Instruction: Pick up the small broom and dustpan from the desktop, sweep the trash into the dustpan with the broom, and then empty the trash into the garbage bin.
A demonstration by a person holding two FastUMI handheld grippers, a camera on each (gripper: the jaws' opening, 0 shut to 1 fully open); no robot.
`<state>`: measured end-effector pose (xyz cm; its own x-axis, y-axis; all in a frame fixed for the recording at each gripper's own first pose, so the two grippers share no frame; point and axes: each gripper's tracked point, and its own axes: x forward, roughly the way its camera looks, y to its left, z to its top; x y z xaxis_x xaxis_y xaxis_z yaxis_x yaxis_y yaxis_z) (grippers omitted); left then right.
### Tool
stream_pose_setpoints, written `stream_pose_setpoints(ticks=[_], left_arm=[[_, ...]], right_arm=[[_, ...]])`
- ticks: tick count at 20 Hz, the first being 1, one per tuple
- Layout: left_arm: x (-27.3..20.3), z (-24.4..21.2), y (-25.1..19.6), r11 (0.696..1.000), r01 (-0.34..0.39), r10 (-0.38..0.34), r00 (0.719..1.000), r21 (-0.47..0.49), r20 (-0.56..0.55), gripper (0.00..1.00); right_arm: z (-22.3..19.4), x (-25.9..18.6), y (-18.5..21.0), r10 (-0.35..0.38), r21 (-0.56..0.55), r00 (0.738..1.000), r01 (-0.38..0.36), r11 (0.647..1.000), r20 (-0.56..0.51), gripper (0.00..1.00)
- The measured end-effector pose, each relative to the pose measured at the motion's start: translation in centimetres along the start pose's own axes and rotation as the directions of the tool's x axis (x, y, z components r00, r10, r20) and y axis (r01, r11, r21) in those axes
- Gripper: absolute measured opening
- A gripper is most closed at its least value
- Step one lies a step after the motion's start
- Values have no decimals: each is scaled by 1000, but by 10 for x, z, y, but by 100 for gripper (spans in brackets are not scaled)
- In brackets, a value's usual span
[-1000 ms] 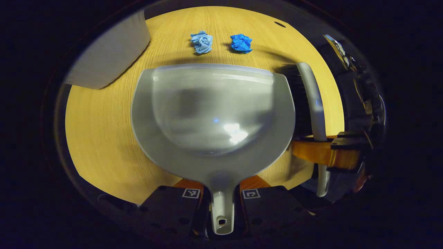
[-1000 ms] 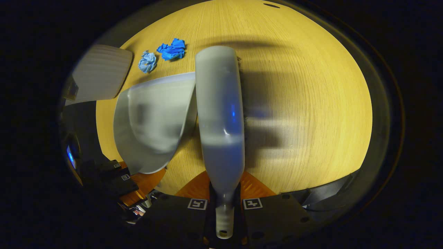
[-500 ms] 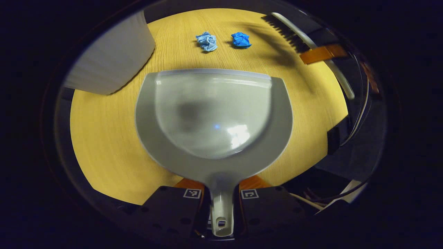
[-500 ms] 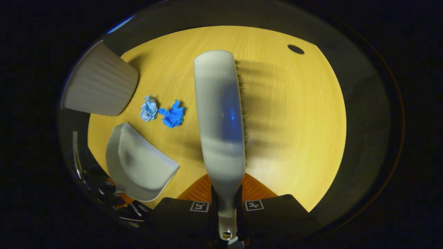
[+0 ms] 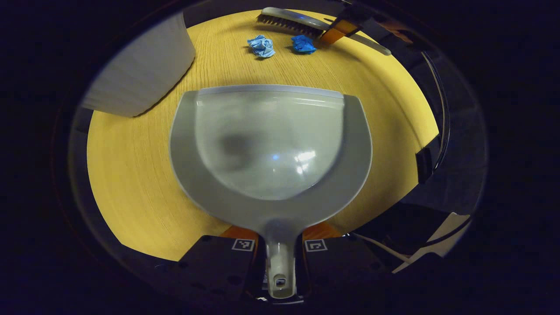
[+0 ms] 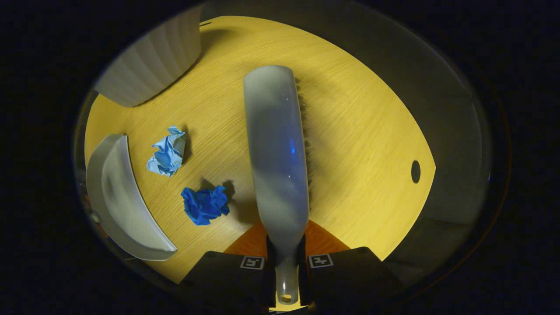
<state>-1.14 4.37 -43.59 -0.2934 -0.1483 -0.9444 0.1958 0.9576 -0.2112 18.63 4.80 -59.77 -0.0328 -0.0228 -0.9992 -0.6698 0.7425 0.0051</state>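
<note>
While both tools are already in hand, the sweep itself has not begun: the right gripper (image 6: 286, 262) has its two fingers pinched on the thin neck of the small grey plastic broom (image 6: 275, 148), whose head runs toward 12 o'clock in the right gripper view with dark bristles down its right edge. The left gripper (image 5: 280, 247) is likewise pressed onto the stub handle of the grey plastic dustpan (image 5: 271, 144), the pan's open lip facing 12 o'clock. Beyond that lip, well apart from it, lie the pale blue crumpled paper ball (image 5: 261, 46) and the dark blue crumpled paper ball (image 5: 303, 44) on the yellow wooden desktop (image 5: 131, 175), with the broom just behind them. A white ribbed garbage bin (image 5: 140, 74) stands at 10 o'clock. The gap is the risk — light wads pushed across open desk could roll sideways past the pan's edges, or a quick stroke could flick them over the lip.
</note>
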Motion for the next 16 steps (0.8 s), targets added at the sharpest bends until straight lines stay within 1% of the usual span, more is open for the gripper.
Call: stream_pose_setpoints(ticks=[1, 2, 3, 5, 6, 7, 9, 11, 13, 14, 15, 16], left_arm=[[1, -1, -1, 1000, 4, -4, 1000, -1, 1, 25], [2, -1, -1, 1000, 12, -12, 1000, -9, -2, 25], [4, -1, -2, 1000, 15, -15, 1000, -12, 0, 25], [4, -1, 0, 1000, 11, -11, 1000, 2, 0, 25], [5, 0, 1, 1000, 11, -11, 1000, 6, -2, 27], [5, -1, 2, 1000, 10, -10, 1000, 8, -2, 25], [4, -3, 3, 1000, 12, -12, 1000, 13, 2, 25], [3, -4, 5, 1000, 13, -13, 1000, 25, 2, 25], [3, -7, 10, 999, 9, -9, 1000, 36, 0, 25], [2, -9, 10, 1000, 10, -10, 1000, 28, 1, 25], [2, -10, 13, 1000, 12, -12, 1000, 21, 10, 25], [2, -12, 17, 1000, 11, -11, 1000, 18, 12, 25]], right_arm=[[6, 0, 1, -4, -33, 1000, 4, 999, -4, 22], [9, -1, 10, 27, -55, 1000, -27, 998, -8, 22], [7, -5, 22, 69, -63, 997, -71, 995, -42, 22], [2, -10, 41, 112, -115, 990, -121, 986, -86, 22], [-4, -12, 52, 128, -141, 985, -144, 980, -114, 22], [-10, -14, 61, 145, -167, 980, -167, 972, -137, 22], [-17, -16, 72, 164, -212, 970, -200, 957, -177, 22], [-28, -19, 80, 203, -238, 955, -253, 938, -215, 22], [-42, -23, 85, 249, -262, 933, -317, 912, -261, 22], [-51, -25, 86, 279, -272, 915, -358, 893, -291, 22], [-60, -27, 88, 309, -284, 896, -402, 871, -320, 22], [-67, -29, 90, 361, -263, 868, -457, 850, -343, 23]])
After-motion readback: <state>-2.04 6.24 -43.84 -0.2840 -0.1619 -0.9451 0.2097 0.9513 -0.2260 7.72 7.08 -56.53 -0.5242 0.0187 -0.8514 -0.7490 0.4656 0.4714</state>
